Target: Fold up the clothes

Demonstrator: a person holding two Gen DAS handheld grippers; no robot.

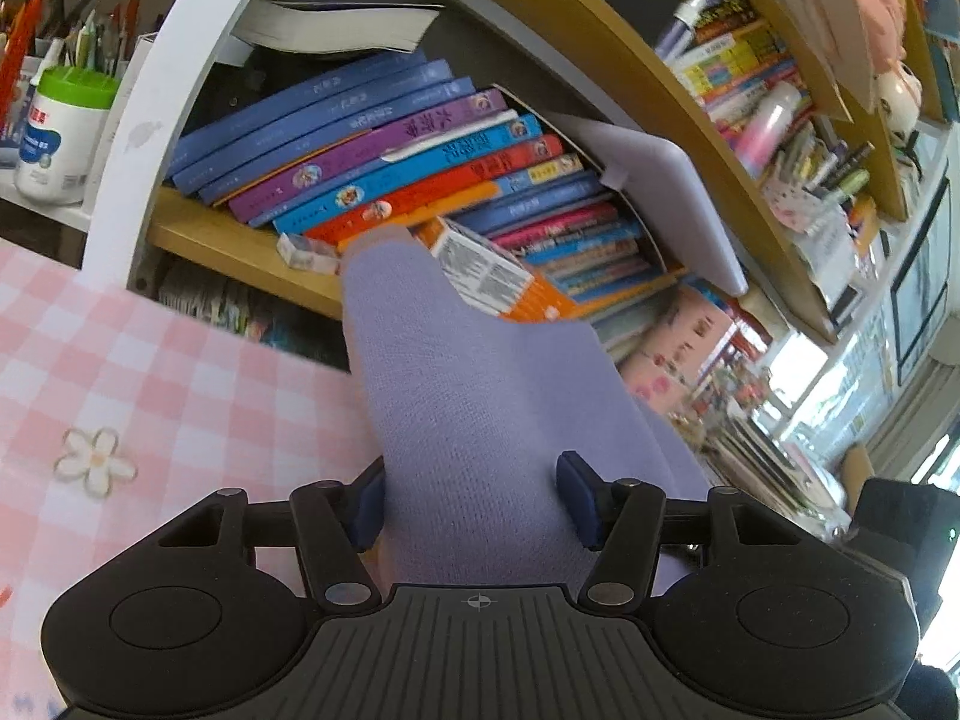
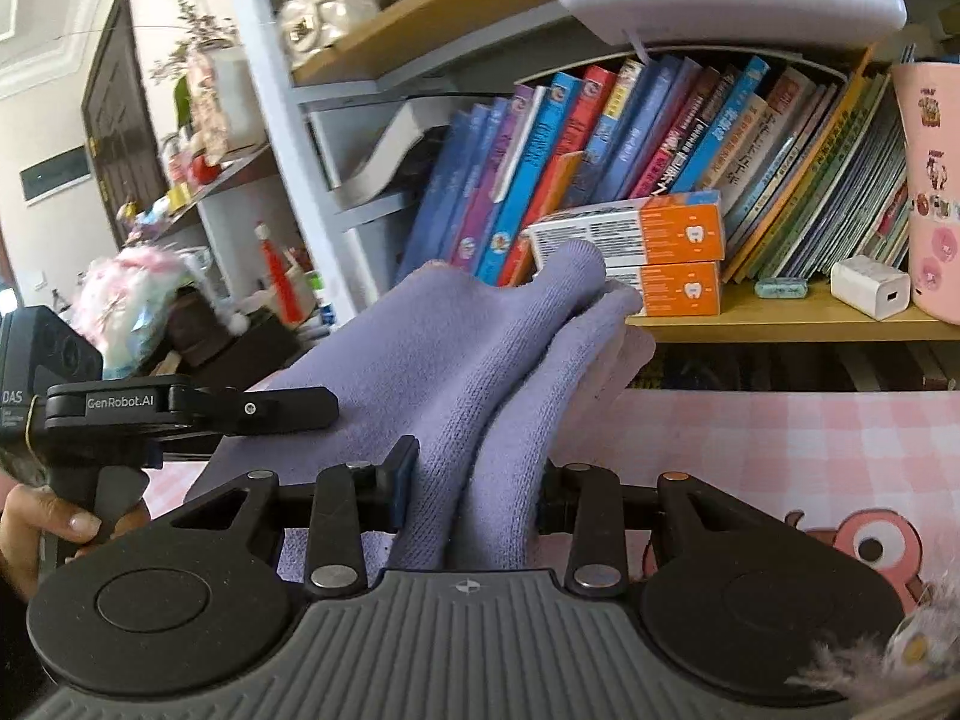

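In the left wrist view, the desk (image 1: 120,372) under its pink-and-white checked cloth lies bare on the far left, with only a printed flower (image 1: 96,459) on it; that is the widest free room. At the desk's back edge stands a white canister with a green lid (image 1: 57,132) and a cluster of pens (image 1: 90,30), then the white post of the bookshelf (image 1: 180,60). The left gripper (image 1: 474,498) has its jaws closed on a lavender knit garment (image 1: 474,396), which runs forward between the blue pads (image 1: 579,498) and lifts off the desk toward the shelf. Its far tip lies just in front of a small white eraser box (image 1: 309,253) and an orange-and-white carton (image 1: 486,276) on the wooden shelf board, with a row of leaning books (image 1: 390,150) behind. To the right the shelves crowd in closely with stacked books and papers.

In the right wrist view, the left gripper's handle (image 2: 180,408) shows at far left, held by the person's hand (image 2: 42,531). The right gripper (image 2: 474,492) has its jaws closed on two bunched folds of the same lavender garment (image 2: 456,396), raised above the desk. The cloth's far ends reach the two stacked orange cartons (image 2: 666,252); whether they touch cannot be told. Right of them on the shelf board sit a small teal item (image 2: 779,287), a white charger plug (image 2: 870,288) and a pink container (image 2: 933,192). Below, the checked desk (image 2: 780,438) lies open to the right, with a pink cartoon print (image 2: 858,546) and a fluffy tuft (image 2: 900,654) at the lower right corner.
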